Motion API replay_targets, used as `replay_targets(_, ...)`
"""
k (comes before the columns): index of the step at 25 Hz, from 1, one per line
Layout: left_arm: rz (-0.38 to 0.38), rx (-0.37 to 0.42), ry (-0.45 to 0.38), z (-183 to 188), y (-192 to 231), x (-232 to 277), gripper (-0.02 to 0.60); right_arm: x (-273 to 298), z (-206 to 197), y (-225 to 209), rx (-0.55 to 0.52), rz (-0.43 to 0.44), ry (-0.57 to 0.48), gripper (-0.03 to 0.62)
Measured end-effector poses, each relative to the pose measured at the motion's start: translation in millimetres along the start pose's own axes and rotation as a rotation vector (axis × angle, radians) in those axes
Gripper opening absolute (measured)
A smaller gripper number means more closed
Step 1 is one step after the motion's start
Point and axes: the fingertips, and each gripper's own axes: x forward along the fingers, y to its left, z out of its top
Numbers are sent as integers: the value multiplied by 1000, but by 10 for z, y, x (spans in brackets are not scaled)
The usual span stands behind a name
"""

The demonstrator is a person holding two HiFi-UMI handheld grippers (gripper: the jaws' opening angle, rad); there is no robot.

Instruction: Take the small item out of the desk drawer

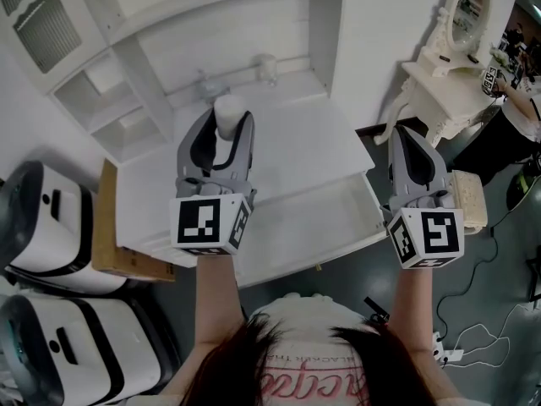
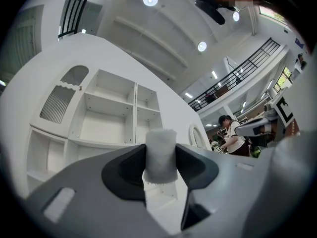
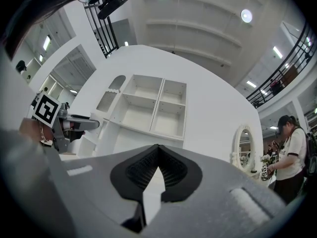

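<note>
A small white fuzzy cylinder (image 1: pixel 229 111) stands upright between the tips of my left gripper (image 1: pixel 226 135), which is shut on it and held above the white desktop (image 1: pixel 292 146). In the left gripper view the cylinder (image 2: pixel 160 154) fills the gap between the dark pads of that left gripper (image 2: pixel 160 168). The desk drawer (image 1: pixel 359 227) is pulled out below the desktop, and its white inside shows nothing in it. My right gripper (image 1: pixel 412 139) hovers over the drawer's right end. In the right gripper view the right gripper (image 3: pixel 158 150) has its tips together with nothing between them.
A white hutch (image 1: pixel 127 100) with open shelves rises behind the desk. A white dressing table (image 1: pixel 439 83) with an oval mirror stands at the right, a person (image 1: pixel 520 117) beside it. Two white machines (image 1: pixel 51 235) and a wooden board (image 1: pixel 114 244) sit left. Cables (image 1: pixel 482 328) lie on the floor.
</note>
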Motion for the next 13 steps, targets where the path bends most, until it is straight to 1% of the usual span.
replay_targets(5, -12, 7, -7, 3, -53, 2, 198, -31, 6, -15, -3, -3, 0, 2)
replay_targets(13, -6, 24, 17, -5, -19, 17, 198, 27, -3, 44, -5, 2, 4, 2)
